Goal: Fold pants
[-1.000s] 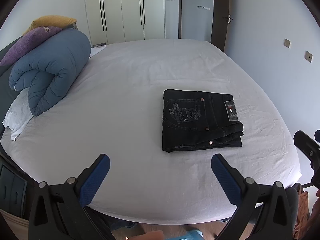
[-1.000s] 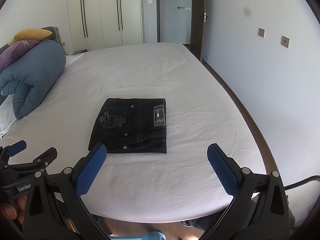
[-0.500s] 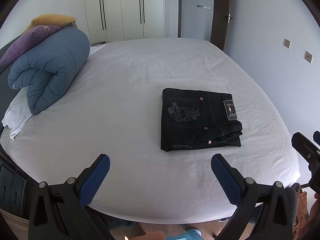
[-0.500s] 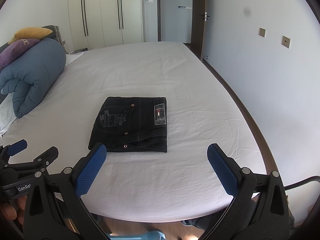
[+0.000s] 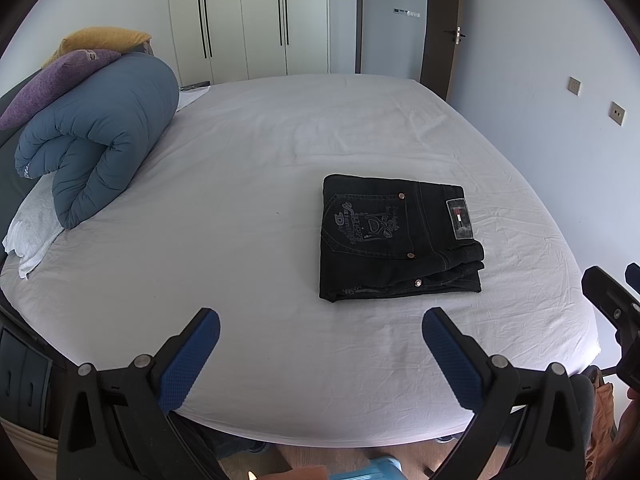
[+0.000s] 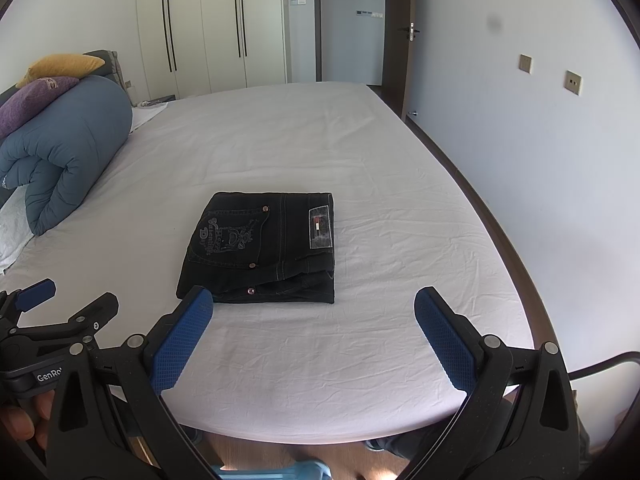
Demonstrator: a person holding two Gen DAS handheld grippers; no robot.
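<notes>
Black jeans (image 5: 394, 240): folded into a compact rectangle on the white bedsheet (image 5: 248, 184), back pocket and brand patch facing up; ahead of both sets of jaws and touching neither.
Place by the left jaws: the jeans lie forward and toward the right finger of the left gripper (image 5: 320, 354), with bare sheet between.
Place by the right jaws: the jeans lie forward and toward the left finger of the right gripper (image 6: 314, 336); that fingertip overlaps the bundle's near corner in this view, though it looks to be in front of it, not on it.
Left jaws: spread wide, nothing between the blue pads.
Right jaws: spread wide, likewise empty.
Stage: by the look of the bundle, the folding seems done; both tools hang back near the bed's near edge.
Doing this step well: I judge the only work left is a check of the stack. The near right corner shows layers slightly stepped; if tidied, pinch only the top layers there and draw them flush, keeping the bundle from sliding on the sheet.
Containers: none in view, so nothing is held in any.
Other things: a rolled blue duvet (image 5: 96, 140) with purple and yellow pillows on it, far ahead of the left jaws and well apart from the jeans.
</notes>
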